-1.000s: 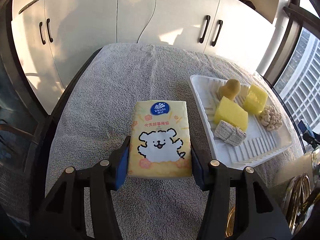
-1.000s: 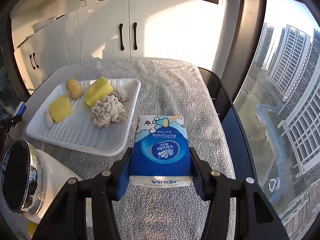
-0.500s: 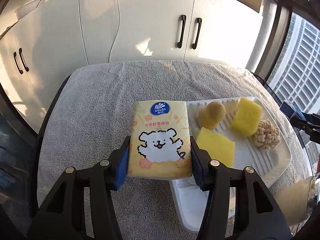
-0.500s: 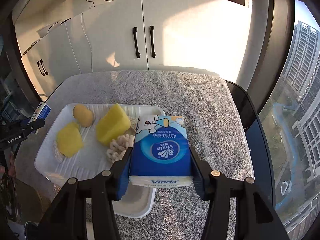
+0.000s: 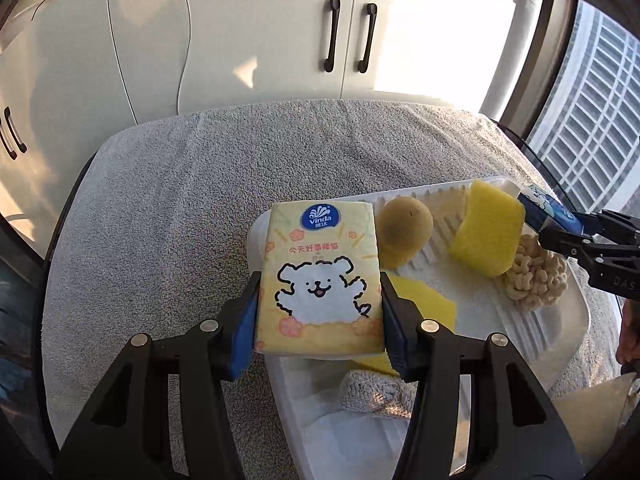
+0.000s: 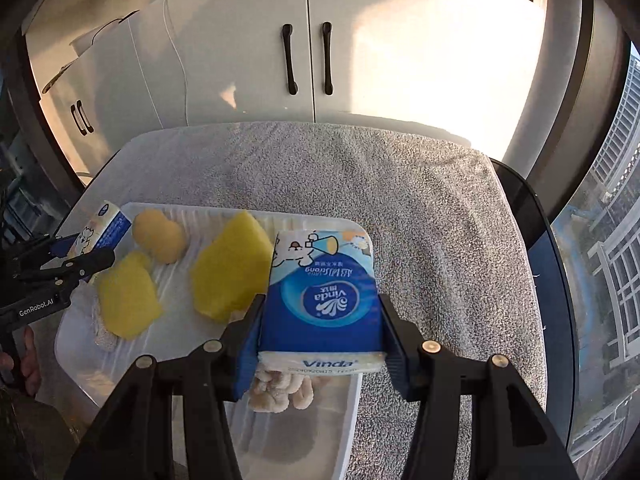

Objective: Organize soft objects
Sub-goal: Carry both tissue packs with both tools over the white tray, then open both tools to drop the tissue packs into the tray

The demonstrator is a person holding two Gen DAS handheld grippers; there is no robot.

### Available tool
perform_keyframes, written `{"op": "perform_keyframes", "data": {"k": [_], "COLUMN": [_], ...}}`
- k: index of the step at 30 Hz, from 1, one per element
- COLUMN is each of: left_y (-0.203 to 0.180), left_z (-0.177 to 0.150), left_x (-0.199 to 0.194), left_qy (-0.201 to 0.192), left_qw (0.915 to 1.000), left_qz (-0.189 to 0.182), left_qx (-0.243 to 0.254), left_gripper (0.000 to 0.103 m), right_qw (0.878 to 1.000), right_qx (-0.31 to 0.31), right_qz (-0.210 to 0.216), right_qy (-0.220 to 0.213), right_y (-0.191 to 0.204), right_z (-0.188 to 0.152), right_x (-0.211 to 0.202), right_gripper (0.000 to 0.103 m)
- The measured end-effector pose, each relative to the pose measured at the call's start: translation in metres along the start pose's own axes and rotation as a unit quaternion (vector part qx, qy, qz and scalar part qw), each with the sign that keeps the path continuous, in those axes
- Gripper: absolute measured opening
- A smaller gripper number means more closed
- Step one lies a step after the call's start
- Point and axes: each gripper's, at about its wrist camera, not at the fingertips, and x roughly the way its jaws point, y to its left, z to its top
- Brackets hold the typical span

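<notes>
The grey towel (image 5: 168,208) covers the table ahead of and beneath both pairs of my jaws. On it lies the white tray (image 5: 560,344), below and to the right of my left gripper (image 5: 319,312), below and to the left of my right gripper (image 6: 320,322).

Left jaws clenched on the yellow tissue pack (image 5: 318,280); right jaws clenched on the blue tissue pack (image 6: 324,300). Both packs hang above the tray, not yet set down.

Risks, as I judge them:

- Crowding. The yellow sponges (image 6: 230,270), the beige ball (image 5: 404,232) and the knotted cream toy (image 5: 534,276) already fill much of the tray; a pack lowered on them would rest tilted and could slide over the rim.
- Collision. My grippers approach from opposite sides and lie near each other above the tray; lowering together could knock them.
- Deformation. The packs are soft; excess squeeze would buckle them, and they might spring sideways on release.
</notes>
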Motion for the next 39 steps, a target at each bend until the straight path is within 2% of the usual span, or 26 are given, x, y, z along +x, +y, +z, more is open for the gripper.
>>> {"op": "perform_keyframes", "data": {"k": [3, 5, 7, 15, 18, 22, 28, 32, 39], "left_y": [-0.004, -0.005, -0.006, -0.006, -0.005, -0.007, -0.009, -0.005, 0.011], "left_z": [0.006, 0.008, 0.009, 0.009, 0.01, 0.009, 0.008, 0.008, -0.005], "left_x": [0.006, 0.012, 0.022, 0.025, 0.022, 0.014, -0.002, -0.018, -0.038], "left_qy": [0.007, 0.022, 0.04, 0.043, 0.046, 0.039, 0.025, 0.002, -0.006], "left_qw": [0.9999, 0.9996, 0.9991, 0.9989, 0.9983, 0.9986, 0.9991, 0.9996, 0.9997], "left_qz": [-0.006, -0.012, -0.014, -0.018, -0.029, -0.028, -0.029, -0.016, 0.009], "left_qx": [0.007, 0.01, 0.0, -0.009, -0.02, -0.02, -0.016, -0.022, -0.023], "left_gripper": [0.051, 0.051, 0.051, 0.052, 0.059, 0.066, 0.066, 0.066, 0.066], "right_qw": [1.0, 1.0, 0.999, 0.997, 0.997, 0.996, 0.996, 0.996, 0.997], "right_qx": [-0.011, -0.019, -0.031, -0.067, -0.075, -0.078, -0.087, -0.079, -0.065], "right_qz": [-0.005, 0.005, -0.004, -0.021, -0.028, -0.029, -0.025, -0.026, -0.044], "right_qy": [0.007, 0.014, 0.016, 0.023, 0.024, 0.025, 0.01, 0.001, -0.003], "right_y": [0.002, 0.005, 0.009, 0.02, 0.023, 0.026, 0.028, 0.024, 0.013], "right_z": [-0.004, -0.005, -0.004, -0.003, -0.004, -0.005, -0.008, -0.009, -0.021], "right_x": [0.006, 0.01, 0.012, 0.013, 0.012, 0.006, -0.013, -0.025, -0.042], "right_gripper": [0.056, 0.056, 0.056, 0.056, 0.057, 0.069, 0.069, 0.069, 0.069]}}
